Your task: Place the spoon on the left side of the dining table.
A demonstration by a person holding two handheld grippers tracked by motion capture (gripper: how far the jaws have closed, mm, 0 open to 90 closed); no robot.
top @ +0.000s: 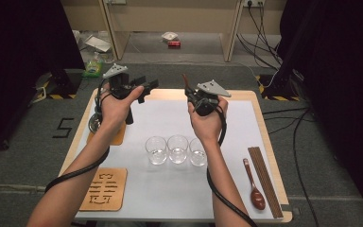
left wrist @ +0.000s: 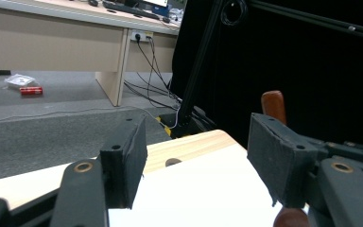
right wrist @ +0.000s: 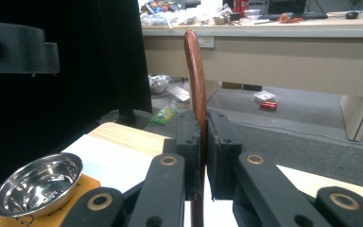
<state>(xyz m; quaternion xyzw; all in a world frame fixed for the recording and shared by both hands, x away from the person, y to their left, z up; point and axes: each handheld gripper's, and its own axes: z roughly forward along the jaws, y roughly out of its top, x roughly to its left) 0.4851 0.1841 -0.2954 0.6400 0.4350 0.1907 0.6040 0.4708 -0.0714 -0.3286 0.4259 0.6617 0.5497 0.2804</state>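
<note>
My right gripper (top: 190,93) is held above the back middle of the table, shut on a thin reddish-brown wooden handle (top: 185,80). That handle (right wrist: 196,80) rises straight up between the closed jaws of the right gripper (right wrist: 202,151), and its lower end is hidden. To the left, my left gripper (top: 144,88) is raised and points right, open with nothing between its jaws. In the left gripper view the left gripper (left wrist: 196,161) stands wide, and the wooden handle (left wrist: 273,105) peeks out behind one jaw.
Three clear glasses (top: 177,148) stand in a row mid-table on the white mat (top: 170,189). A steel bowl (right wrist: 38,184) sits on an orange coaster (top: 118,137) at the left. A wooden trivet (top: 105,189) lies front left; a wooden spoon (top: 254,187) and chopsticks (top: 264,179) lie front right.
</note>
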